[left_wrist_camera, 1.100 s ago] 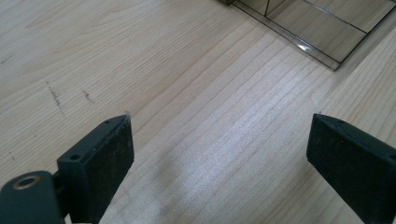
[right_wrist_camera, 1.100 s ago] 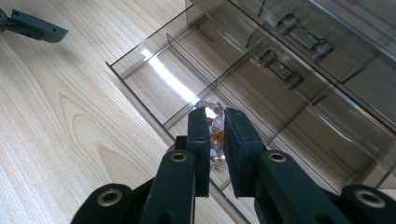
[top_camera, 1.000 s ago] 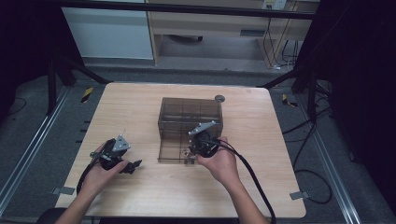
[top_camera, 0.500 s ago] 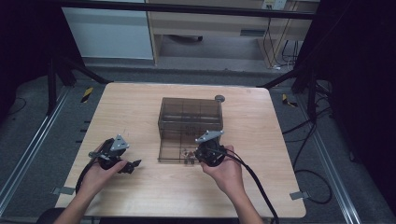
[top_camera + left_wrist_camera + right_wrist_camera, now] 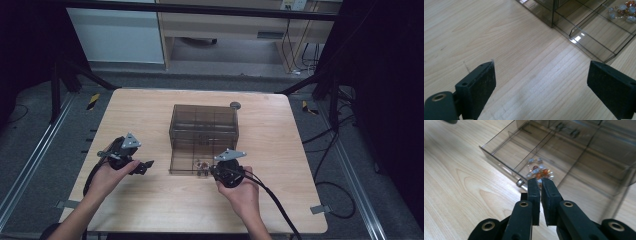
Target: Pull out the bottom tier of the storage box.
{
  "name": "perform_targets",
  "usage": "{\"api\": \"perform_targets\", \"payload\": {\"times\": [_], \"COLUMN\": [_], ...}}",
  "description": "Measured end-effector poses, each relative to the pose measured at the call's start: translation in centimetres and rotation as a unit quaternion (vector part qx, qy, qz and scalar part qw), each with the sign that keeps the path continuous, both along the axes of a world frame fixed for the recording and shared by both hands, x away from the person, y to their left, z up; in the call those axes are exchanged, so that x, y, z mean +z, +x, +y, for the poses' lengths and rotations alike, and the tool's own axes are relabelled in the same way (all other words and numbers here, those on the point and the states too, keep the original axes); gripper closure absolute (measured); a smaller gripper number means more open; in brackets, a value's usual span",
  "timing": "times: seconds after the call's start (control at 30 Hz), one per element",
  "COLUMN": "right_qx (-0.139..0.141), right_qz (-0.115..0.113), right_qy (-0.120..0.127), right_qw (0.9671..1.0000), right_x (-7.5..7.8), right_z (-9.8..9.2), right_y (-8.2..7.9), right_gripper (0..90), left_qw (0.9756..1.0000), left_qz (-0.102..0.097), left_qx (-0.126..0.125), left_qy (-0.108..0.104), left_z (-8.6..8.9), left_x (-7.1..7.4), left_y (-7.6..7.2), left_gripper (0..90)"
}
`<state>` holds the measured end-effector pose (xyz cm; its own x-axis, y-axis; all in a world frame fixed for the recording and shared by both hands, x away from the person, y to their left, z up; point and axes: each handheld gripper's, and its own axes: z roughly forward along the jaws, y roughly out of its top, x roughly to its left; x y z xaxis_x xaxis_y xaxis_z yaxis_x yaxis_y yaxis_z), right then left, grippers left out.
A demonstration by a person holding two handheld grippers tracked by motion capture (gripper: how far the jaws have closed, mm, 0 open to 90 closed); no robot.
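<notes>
- High view: a smoky transparent plastic drawer box (image 5: 204,131) stands near the middle of the light wooden table (image 5: 150,110), with its bottom drawer (image 5: 187,166) pulled out toward the person.
- A small bracelet of orange, white and clear beads (image 5: 202,165) lies in the open drawer, in the compartment toward its right end.
- The right gripper (image 5: 216,172) sits just at the front edge of that drawer, tips pointing at the beads.
- Right gripper view: the right gripper's two black jaws stand almost together with only a thin slit between them; they have just been closing, and nothing lies in the slit. The beaded bracelet (image 5: 539,171) rests just beyond the tips, past the drawer's front wall and its small metal knob (image 5: 519,182).
- The left gripper (image 5: 142,166) is held over bare table left of the drawer, well apart from the box.
- Left gripper view: its jaws are spread wide with only wood grain between them; the drawer's corner (image 5: 587,41) and the beads (image 5: 624,11) lie up to the right.
</notes>
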<state>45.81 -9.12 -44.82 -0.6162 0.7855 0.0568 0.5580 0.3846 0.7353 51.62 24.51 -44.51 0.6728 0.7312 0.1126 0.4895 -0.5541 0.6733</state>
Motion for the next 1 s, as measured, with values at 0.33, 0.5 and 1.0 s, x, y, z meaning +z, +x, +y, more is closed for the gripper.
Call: {"api": "perform_targets", "payload": {"times": [0.33, 0.5, 1.0], "right_qx": [0.003, 0.006, -0.005], "right_qz": [-0.019, -0.03, -0.032], "right_qy": [0.028, 0.027, 0.007], "right_qw": [0.9994, 0.9991, 0.9994], "right_x": [-0.4, -0.4, -2.1], "right_z": [0.2, 0.2, -0.3], "right_y": [-0.9, -1.3, -2.4], "right_gripper": [89.4, 90.0, 90.0], "left_qw": [0.9995, 0.9995, 0.9991], "left_qz": [0.023, 0.024, -0.011], "left_qx": [0.003, 0.008, 0.04], "left_qy": [0.022, 0.02, -0.006], "left_z": [-2.2, -2.7, -4.7], "left_x": [2.1, 3.4, 9.6], "left_y": [1.0, 1.2, 2.3], "left_gripper": [8.9, 9.0, 21.9]}}
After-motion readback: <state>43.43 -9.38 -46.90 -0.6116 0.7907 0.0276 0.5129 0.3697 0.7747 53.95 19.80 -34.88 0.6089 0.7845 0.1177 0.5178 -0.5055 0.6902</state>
